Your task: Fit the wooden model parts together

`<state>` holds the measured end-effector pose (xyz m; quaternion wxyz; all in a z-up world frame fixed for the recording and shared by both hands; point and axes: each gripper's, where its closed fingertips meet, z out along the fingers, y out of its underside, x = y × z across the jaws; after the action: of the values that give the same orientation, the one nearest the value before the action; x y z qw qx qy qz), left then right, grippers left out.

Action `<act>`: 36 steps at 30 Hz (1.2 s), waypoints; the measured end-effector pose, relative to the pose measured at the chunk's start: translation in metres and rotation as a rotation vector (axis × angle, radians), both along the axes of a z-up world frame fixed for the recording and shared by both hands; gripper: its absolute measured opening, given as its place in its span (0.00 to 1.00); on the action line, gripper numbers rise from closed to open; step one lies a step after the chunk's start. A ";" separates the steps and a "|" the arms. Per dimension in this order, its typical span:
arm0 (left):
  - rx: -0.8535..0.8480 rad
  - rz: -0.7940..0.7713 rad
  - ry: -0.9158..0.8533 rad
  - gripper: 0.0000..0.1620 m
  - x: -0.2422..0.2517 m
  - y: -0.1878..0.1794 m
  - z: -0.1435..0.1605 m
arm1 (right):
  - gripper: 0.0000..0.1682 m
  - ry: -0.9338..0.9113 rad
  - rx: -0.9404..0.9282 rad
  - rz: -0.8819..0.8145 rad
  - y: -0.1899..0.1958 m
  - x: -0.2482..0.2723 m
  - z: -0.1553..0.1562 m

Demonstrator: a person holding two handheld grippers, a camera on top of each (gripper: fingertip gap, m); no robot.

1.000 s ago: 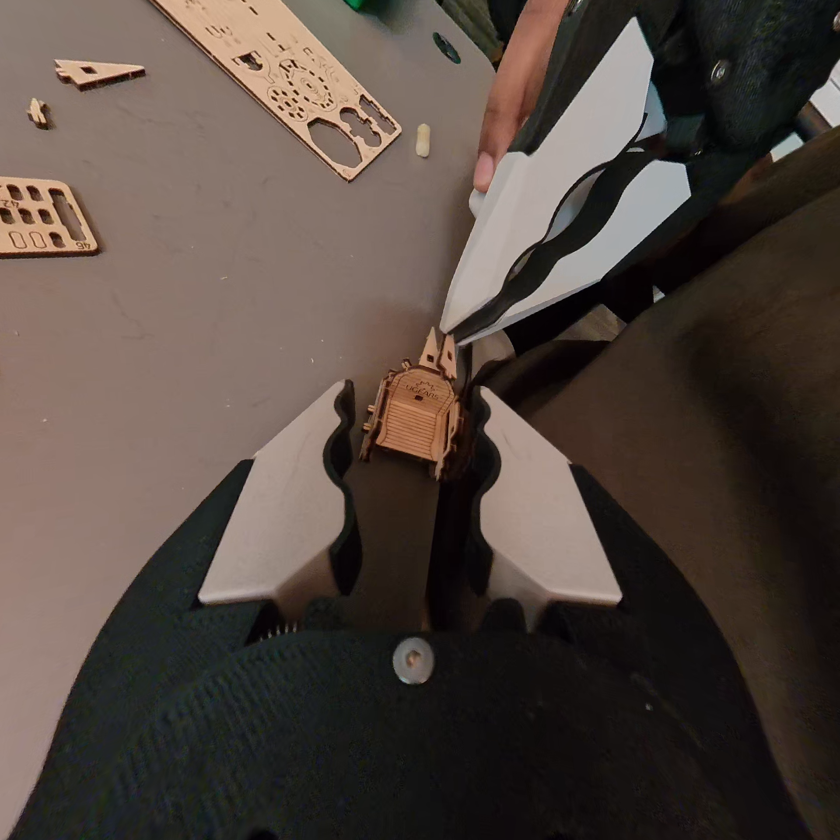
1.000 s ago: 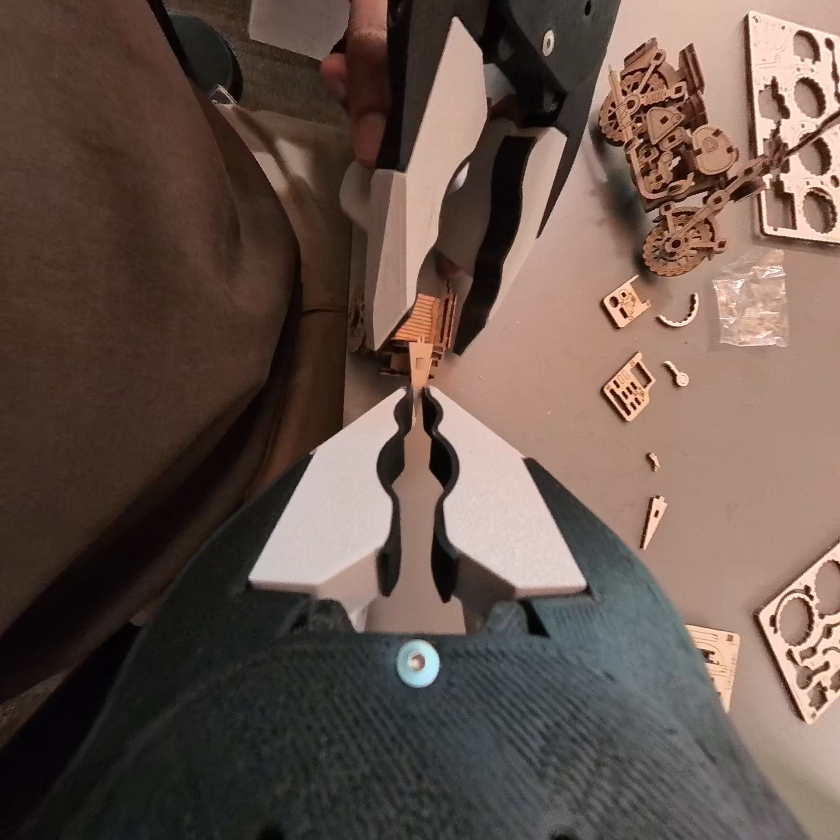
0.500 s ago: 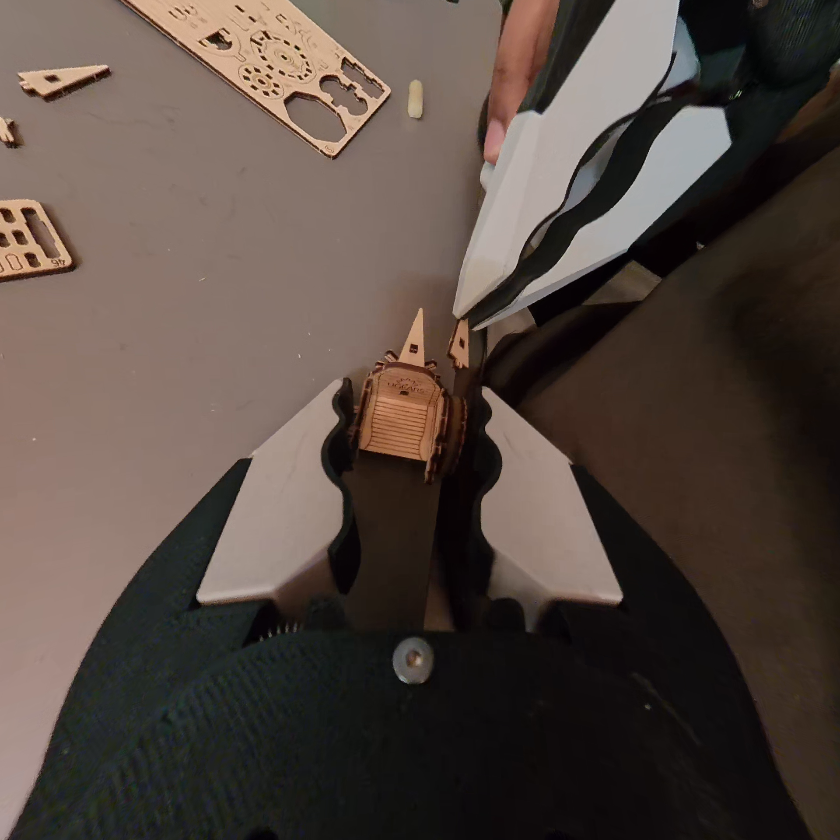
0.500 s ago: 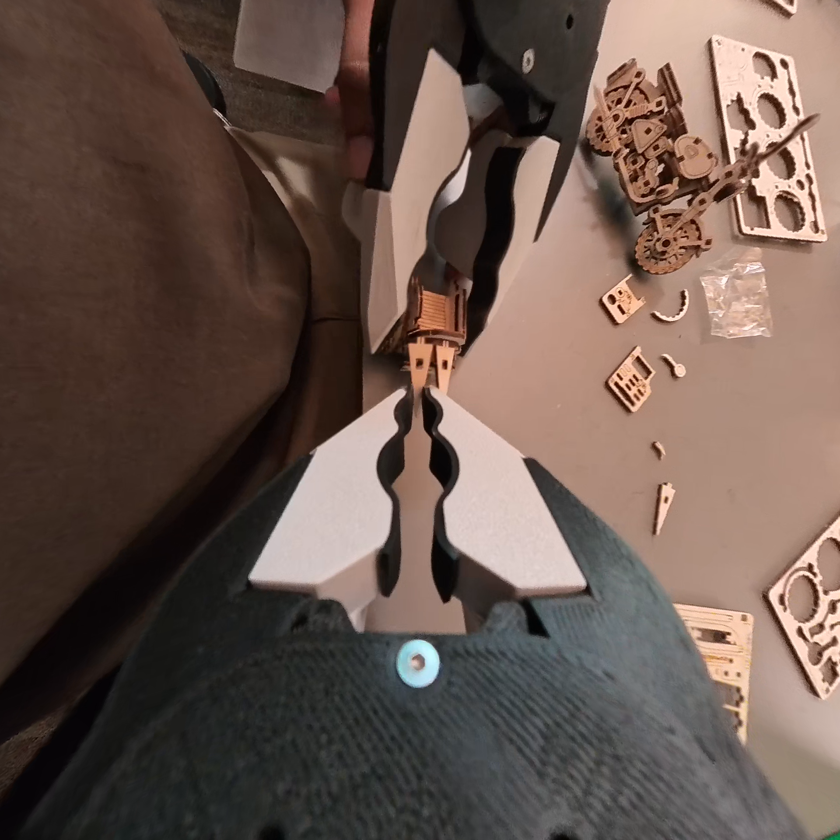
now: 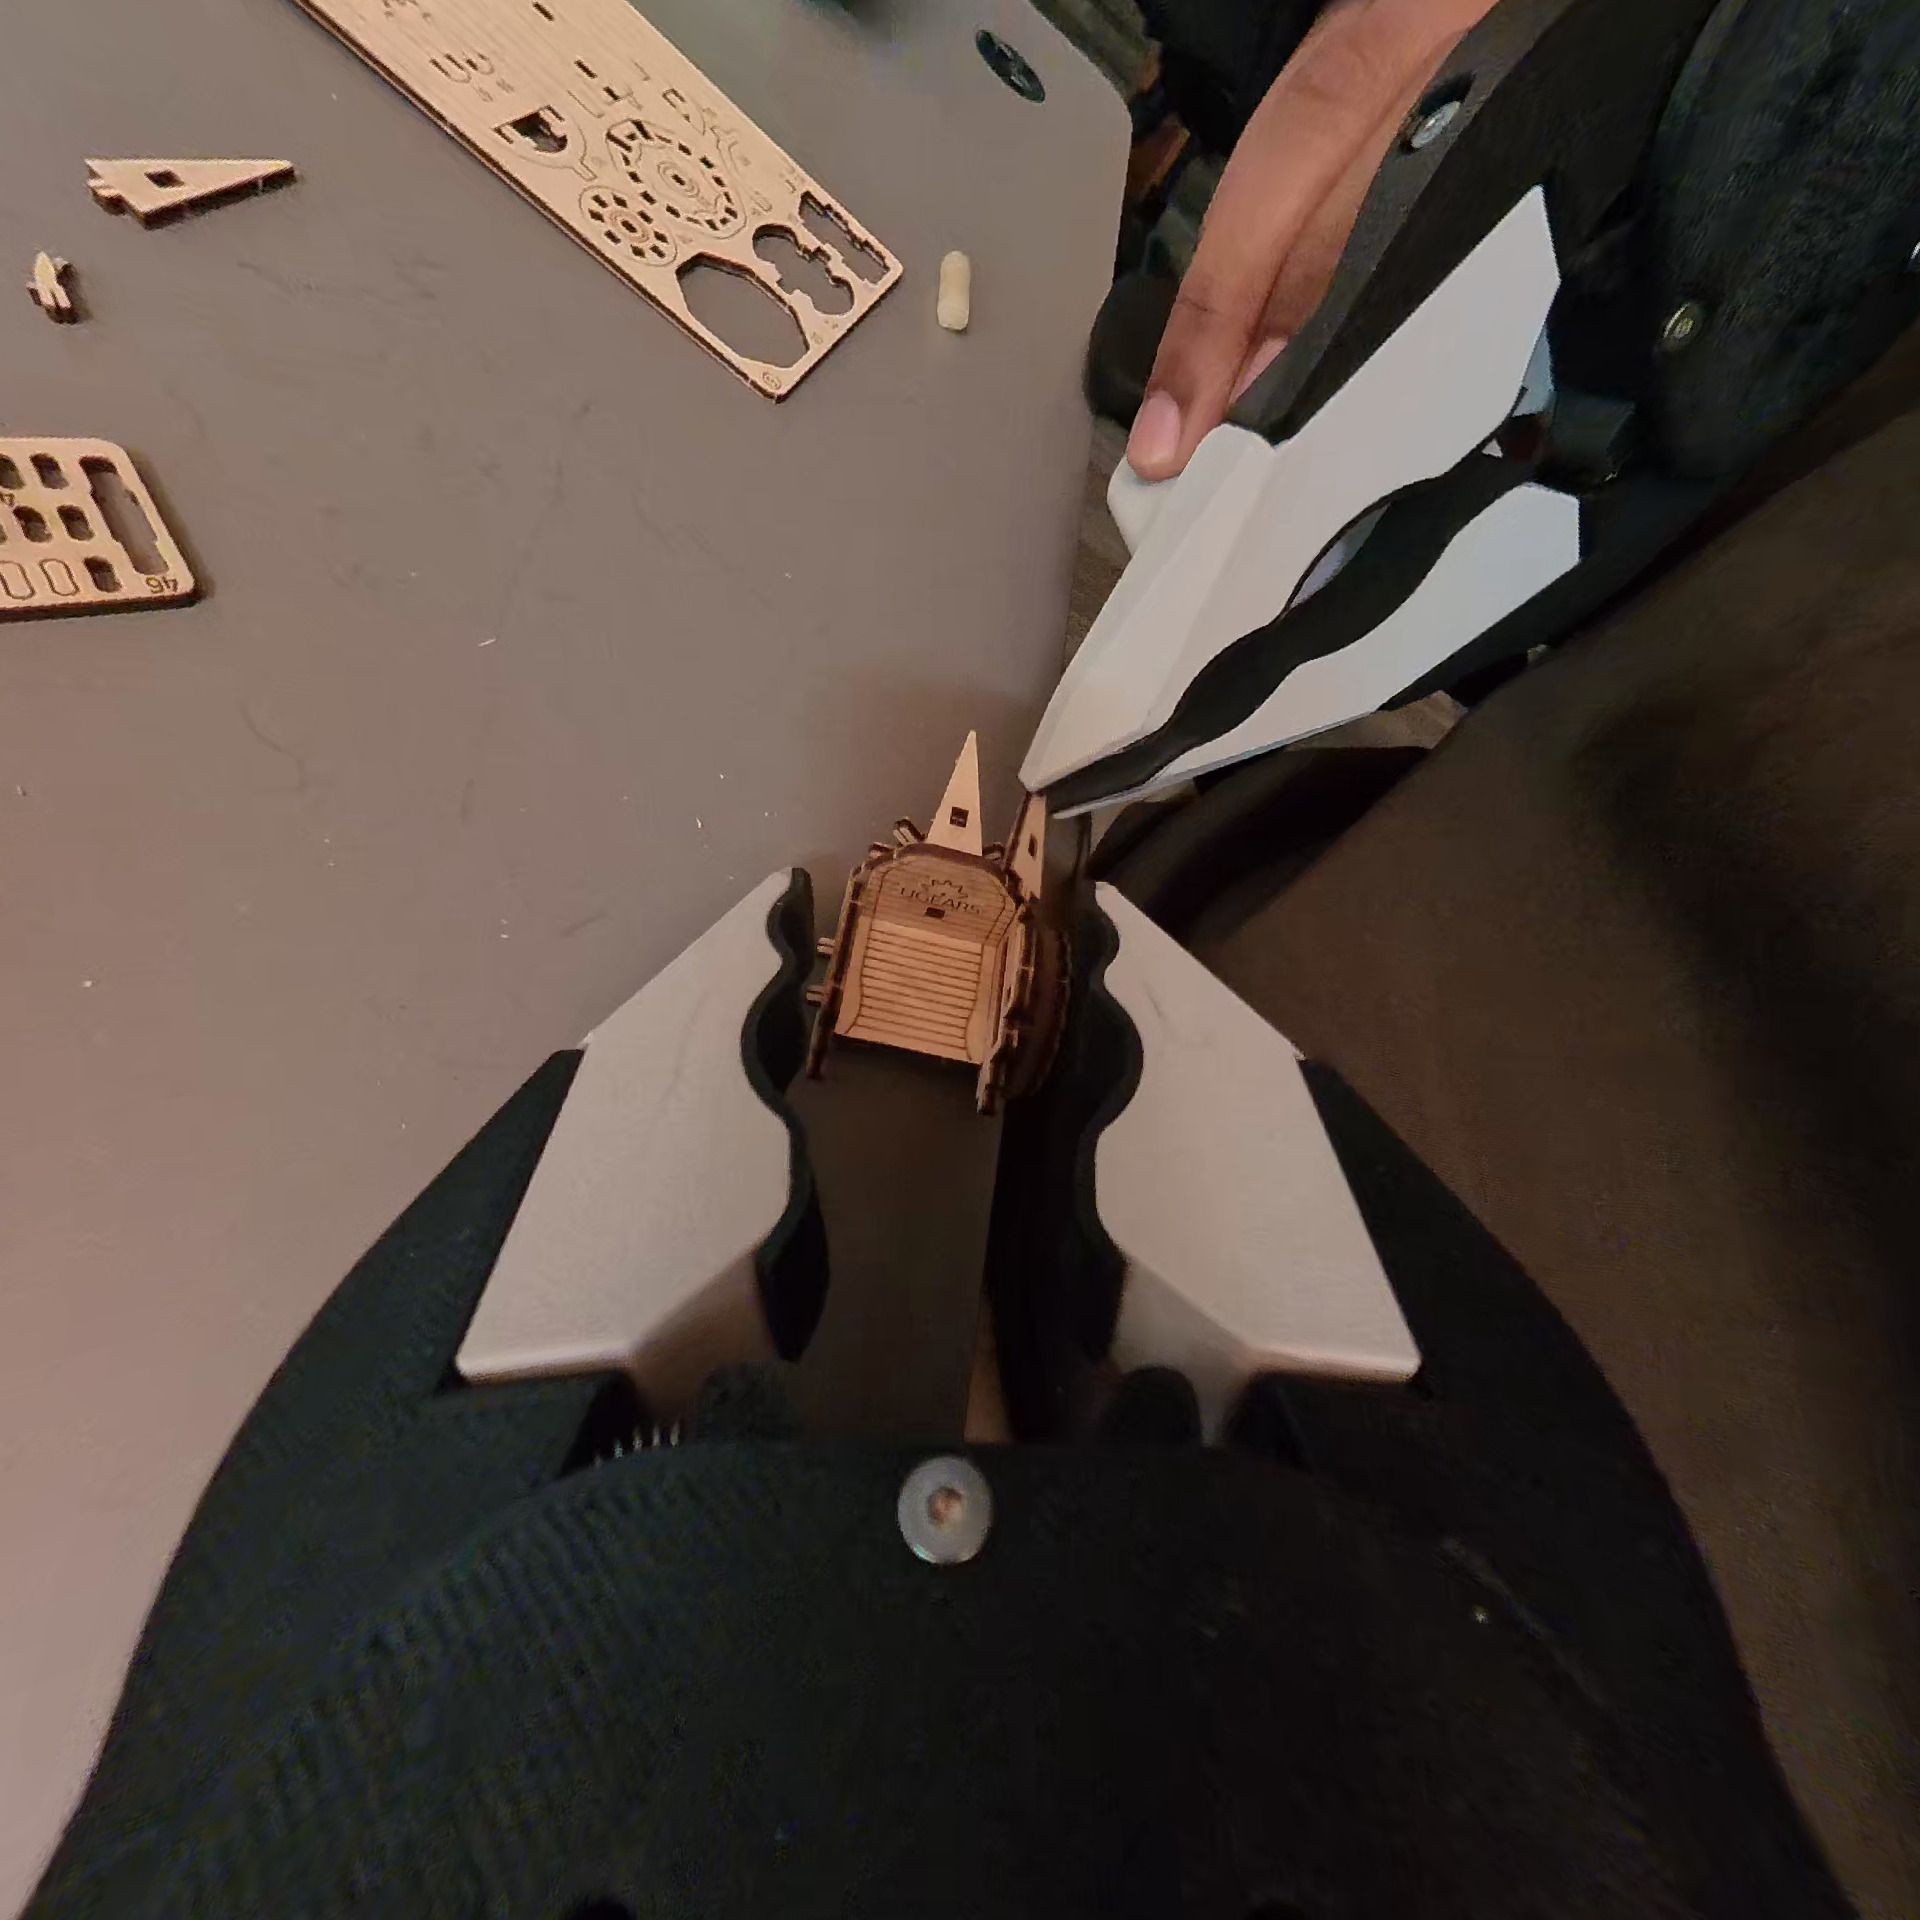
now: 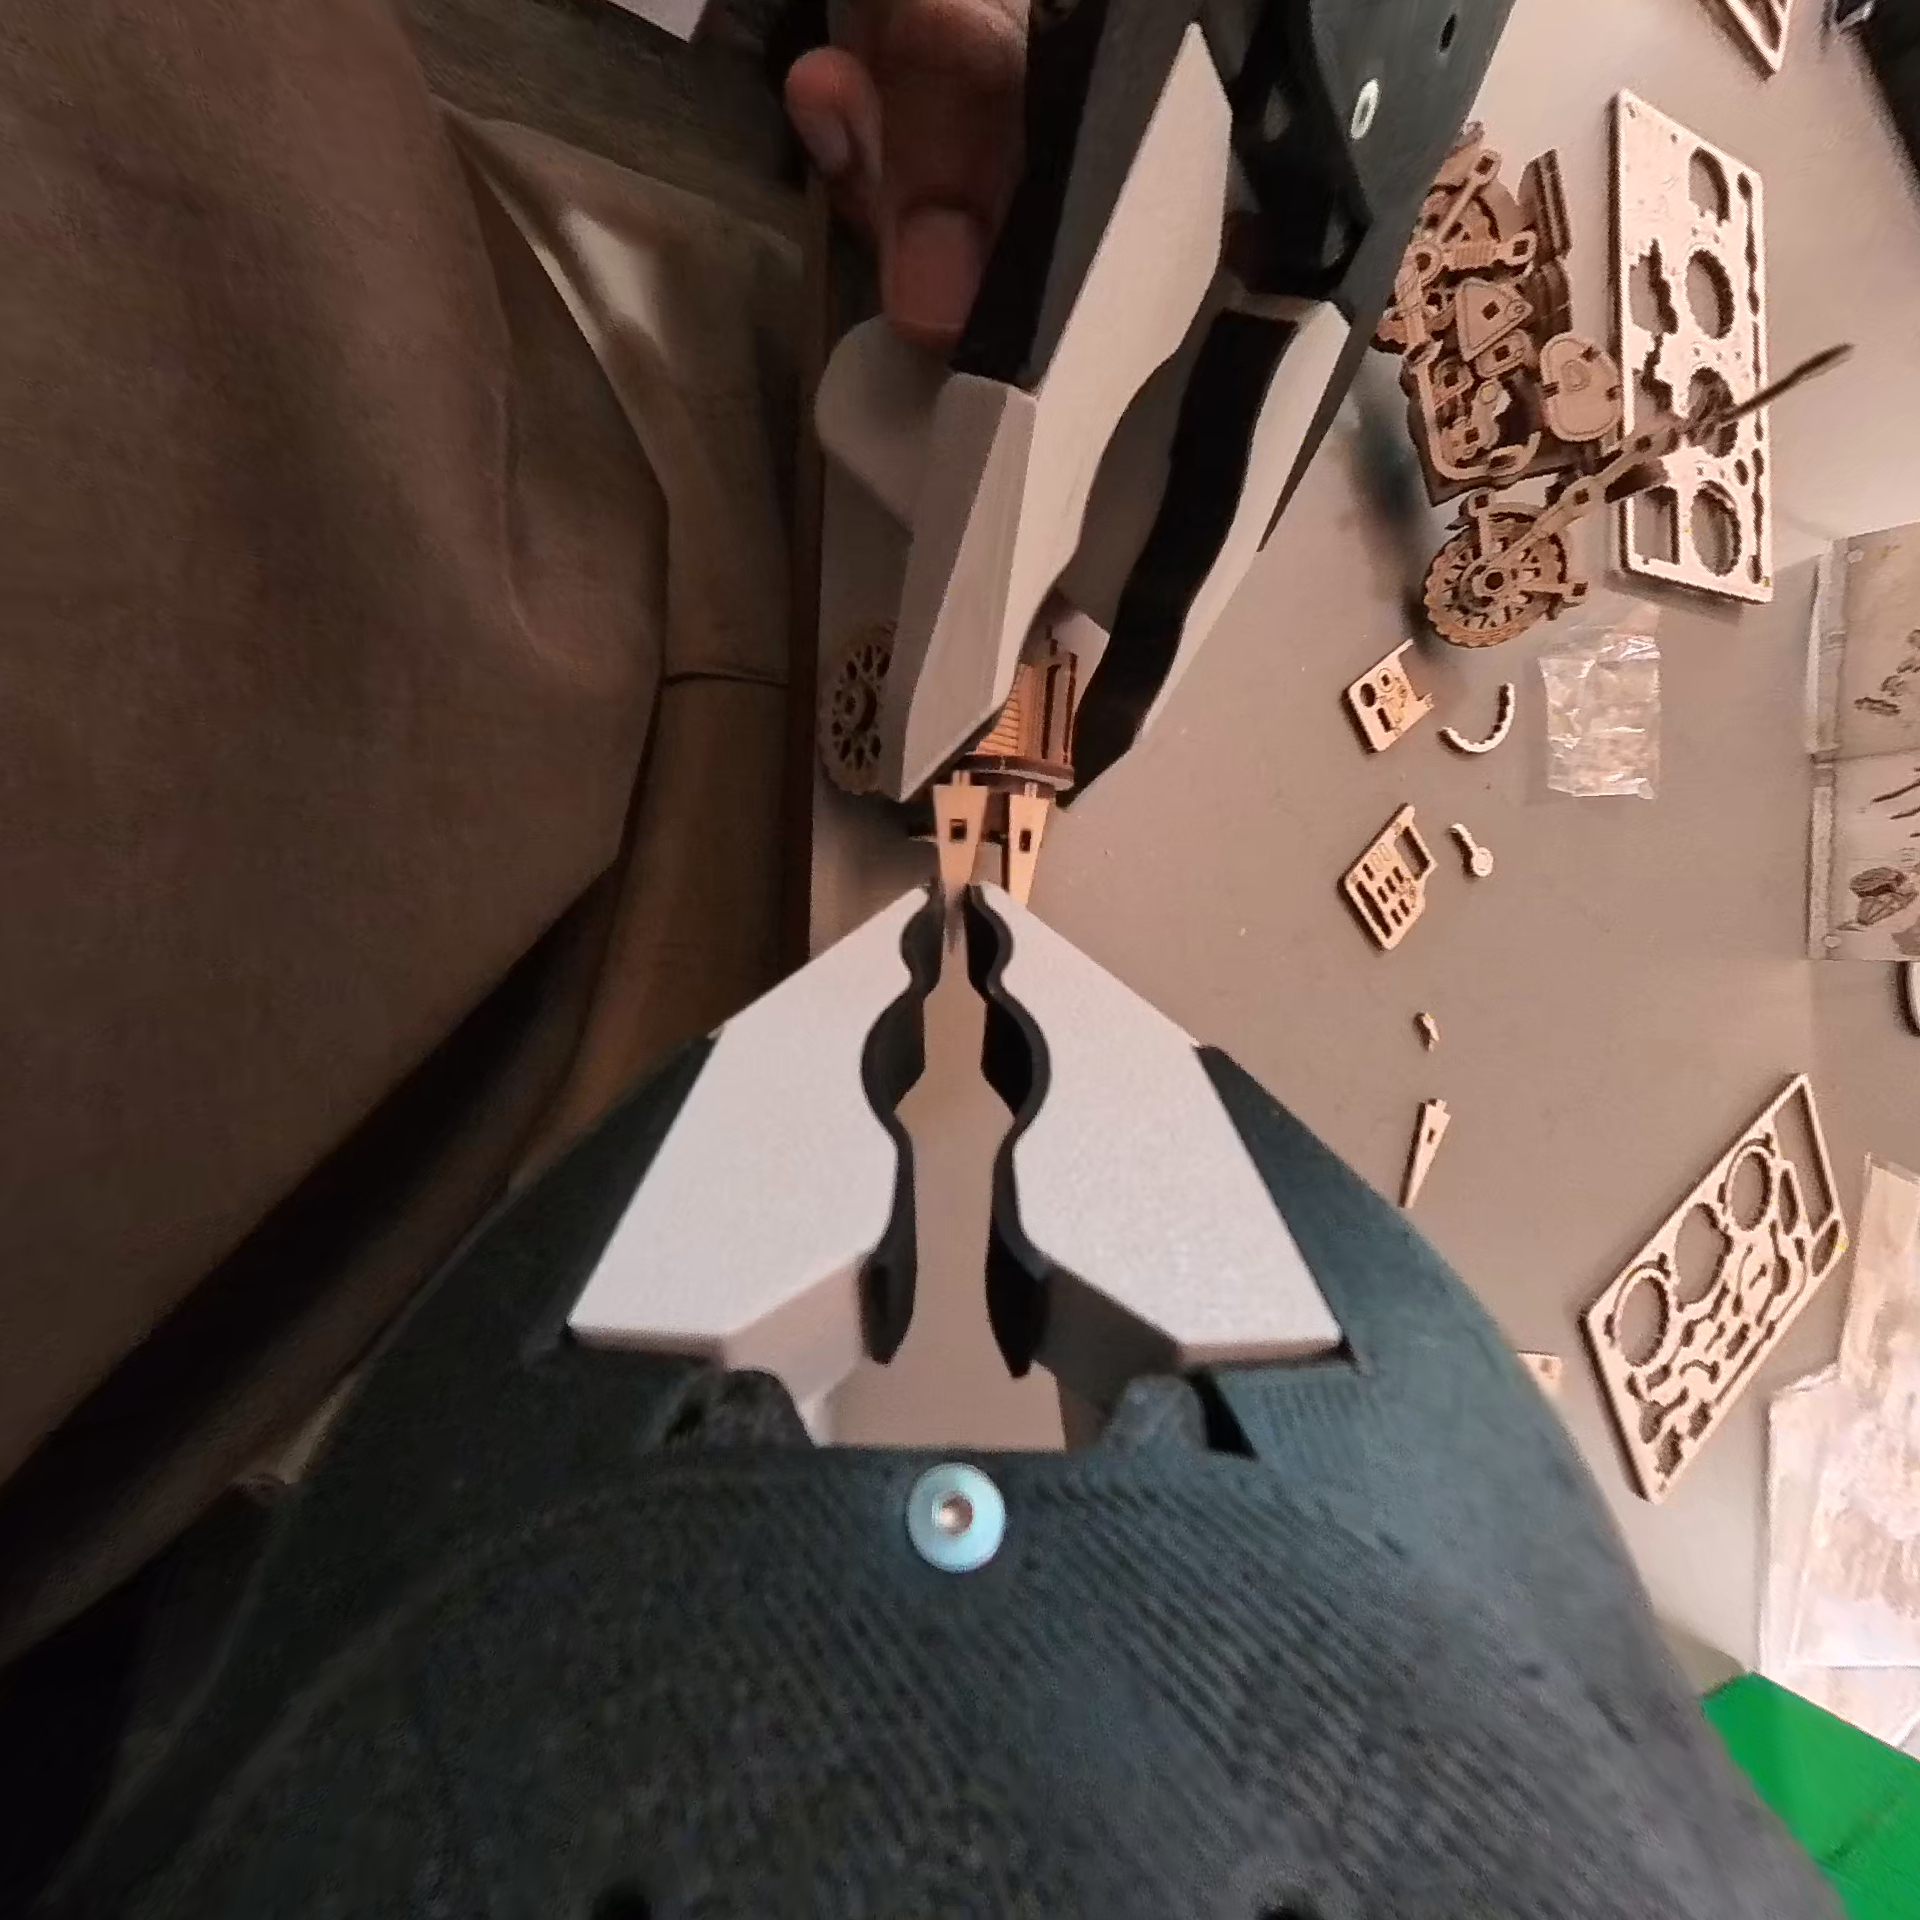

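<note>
Nudged inward over the last half second: pointed piece [image 5: 1029, 847], now touching the right top corner of the wooden block [image 5: 930, 977] rather than standing off from it.

Far left on the grey table [image 5: 416, 623], lying loose: flat triangle [image 5: 182, 187], small slotted card [image 5: 166, 551] and long cut-out sheet [image 5: 488, 83], with a white peg [image 5: 954, 291] just beside the sheet's end. Small part numbers on card and sheet, not repeated.

Centre: clamped from both sides in the left gripper [image 5: 940, 894], the block, with pads pressed on its flanks at the table's near edge; resting or lifted, cannot tell. Slatted face, with an engraved maker's mark across the top, legible but left unquoted. Second spike [image 5: 961, 795] upright on the block's top edge.

Right: pinched by its narrow tip in the right gripper [image 6: 951, 904], the pointed piece, jaws almost closed on it and the wide notched end aimed at the block. Hand [image 5: 1236, 260] lying along that gripper, brown clothing beyond.

Probably thin laser-cut plywood: very light, stiff, not slippery, but brittle at tabs and tips. Best held on the flat faces, nearer the base than the point, and pushed straight into the slot; likely to snap a tab if twisted. Safest to grip the block on its solid side walls, not on the slats.
</note>
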<state>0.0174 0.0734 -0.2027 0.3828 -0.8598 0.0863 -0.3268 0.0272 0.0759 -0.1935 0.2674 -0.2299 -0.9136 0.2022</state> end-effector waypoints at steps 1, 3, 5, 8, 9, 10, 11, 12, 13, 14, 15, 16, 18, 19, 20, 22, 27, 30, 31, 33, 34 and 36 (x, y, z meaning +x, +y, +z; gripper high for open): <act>-0.002 0.001 0.000 0.29 0.000 0.000 0.000 | 0.01 0.006 0.009 -0.001 0.001 0.000 0.000; -0.003 0.005 -0.004 0.28 -0.001 0.001 0.000 | 0.01 0.007 0.014 -0.002 0.001 -0.001 0.000; -0.003 0.012 -0.012 0.26 -0.001 0.001 0.000 | 0.01 0.013 0.016 0.000 0.001 -0.001 0.000; -0.009 0.014 -0.023 0.26 -0.002 0.002 0.000 | 0.01 0.023 0.019 0.000 0.002 -0.002 0.001; -0.010 0.014 -0.026 0.26 -0.002 0.002 0.000 | 0.01 0.025 0.016 -0.001 0.003 -0.002 0.001; -0.011 0.014 -0.027 0.26 -0.002 0.002 0.000 | 0.01 0.025 0.014 -0.001 0.003 -0.002 0.001; -0.013 0.014 -0.028 0.25 -0.002 0.002 0.000 | 0.01 0.027 0.013 -0.001 0.003 -0.002 0.001; -0.014 0.014 -0.030 0.25 -0.002 0.002 0.000 | 0.01 0.031 0.012 0.000 0.003 -0.002 0.001; -0.014 0.015 -0.033 0.25 -0.002 0.002 0.000 | 0.01 0.030 0.011 0.000 0.004 -0.002 0.001; -0.014 0.016 -0.036 0.25 -0.002 0.002 0.000 | 0.01 0.029 0.008 0.000 0.004 -0.002 0.001; -0.013 0.016 -0.038 0.25 -0.002 0.002 0.001 | 0.01 0.029 0.003 0.003 0.003 -0.002 0.001; -0.014 0.016 -0.039 0.25 -0.002 0.003 0.001 | 0.01 0.028 -0.004 0.007 0.002 -0.002 0.001; -0.015 0.015 -0.041 0.24 -0.002 0.002 0.001 | 0.01 0.035 -0.010 0.010 0.002 -0.002 0.002; -0.015 0.015 -0.042 0.24 -0.002 0.002 0.001 | 0.01 0.038 -0.009 0.010 0.002 -0.002 0.003; -0.016 0.014 -0.044 0.24 -0.002 0.002 0.001 | 0.01 0.039 -0.008 0.010 0.002 -0.003 0.003; -0.016 0.015 -0.046 0.24 -0.002 0.002 0.001 | 0.01 0.040 -0.005 0.013 0.002 -0.003 0.002; -0.015 0.014 -0.049 0.21 -0.002 0.002 0.001 | 0.01 0.041 -0.001 0.017 0.002 -0.003 0.001; -0.015 0.014 -0.050 0.21 -0.002 0.002 0.002 | 0.01 0.044 -0.002 0.020 0.002 -0.003 0.001; -0.016 0.014 -0.050 0.21 -0.003 0.002 0.002 | 0.01 0.045 -0.003 0.021 0.002 -0.003 0.000; -0.017 0.017 -0.053 0.21 -0.003 0.003 0.002 | 0.01 0.050 -0.004 0.025 0.002 -0.004 0.000; -0.017 0.018 -0.055 0.21 -0.003 0.003 0.002 | 0.01 0.051 -0.004 0.026 0.002 -0.004 -0.001; -0.019 0.024 -0.059 0.20 -0.004 0.003 0.002 | 0.01 0.057 -0.004 0.028 0.002 -0.004 -0.001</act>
<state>0.0131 0.0767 -0.2010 0.3810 -0.8544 0.0615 -0.3480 0.0230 0.0779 -0.1947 0.2902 -0.2118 -0.9083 0.2142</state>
